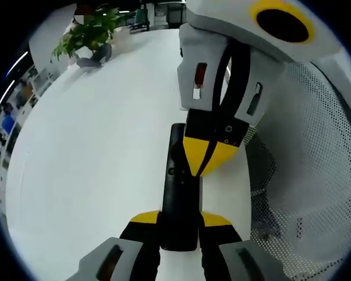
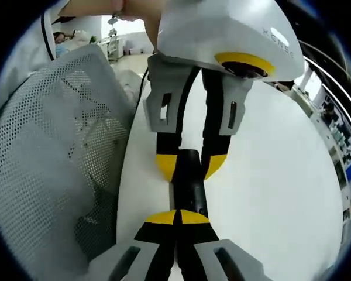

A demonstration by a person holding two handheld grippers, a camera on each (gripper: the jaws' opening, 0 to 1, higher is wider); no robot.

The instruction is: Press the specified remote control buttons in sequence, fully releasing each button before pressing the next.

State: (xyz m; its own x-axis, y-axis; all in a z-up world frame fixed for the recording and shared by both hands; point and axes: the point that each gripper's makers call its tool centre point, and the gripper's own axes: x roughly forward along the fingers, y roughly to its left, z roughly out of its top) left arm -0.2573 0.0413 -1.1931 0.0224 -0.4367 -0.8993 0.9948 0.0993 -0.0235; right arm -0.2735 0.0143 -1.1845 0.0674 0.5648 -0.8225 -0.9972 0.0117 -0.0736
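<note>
Left claw (image 1: 178, 225) gripped the remote (image 1: 178, 193) by its near end, close to the table (image 1: 93, 175) edge; right claw (image 2: 177, 218), pinched shut, touched the buttons; it should press straight down, then lift fully off.

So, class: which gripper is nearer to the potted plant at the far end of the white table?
Left, though only by inference. The left gripper clamps the remote and faces the potted plant. The right gripper, tip on the remote, comes in from the opposite side.
</note>
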